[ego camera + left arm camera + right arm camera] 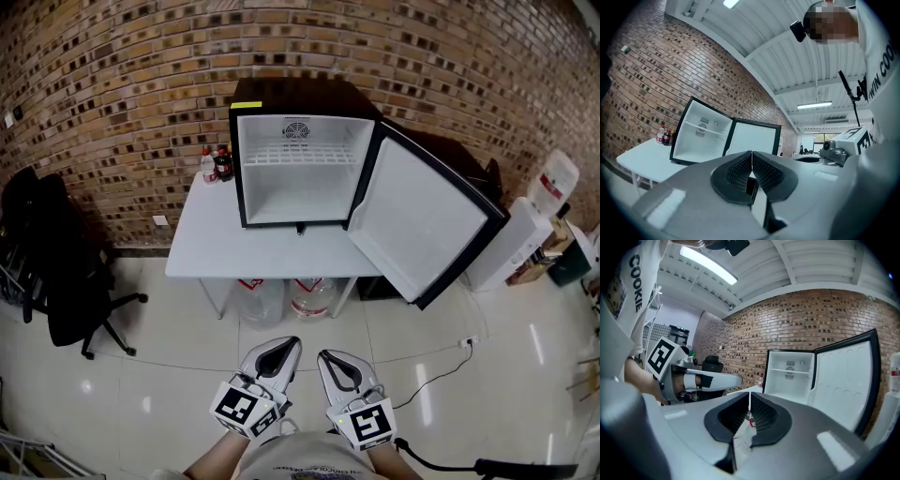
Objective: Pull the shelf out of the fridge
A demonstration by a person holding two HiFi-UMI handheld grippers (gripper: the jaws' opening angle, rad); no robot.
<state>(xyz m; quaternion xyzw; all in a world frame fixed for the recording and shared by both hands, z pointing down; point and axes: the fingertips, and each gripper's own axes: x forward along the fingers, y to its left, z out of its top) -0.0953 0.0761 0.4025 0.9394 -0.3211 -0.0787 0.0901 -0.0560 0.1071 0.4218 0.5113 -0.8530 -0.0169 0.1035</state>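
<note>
A small black fridge [300, 159] stands on a white table [216, 253] against the brick wall, its door [422, 220] swung open to the right. Inside, a white wire shelf [302, 156] sits across the upper part. The same fridge [701, 131] shows in the left gripper view, and the fridge [790, 376] with its shelf [790, 371] in the right gripper view. Both grippers hang low in the head view, well short of the table. My left gripper [292, 343] is shut and empty. Beside it my right gripper [324, 355] is shut, nothing between its jaws.
Two bottles [216, 165] stand on the table left of the fridge. Large water jugs [286, 300] sit under the table. A black office chair [66, 281] is at the left, a white water dispenser [525, 234] at the right, and a cable [441, 370] lies on the floor.
</note>
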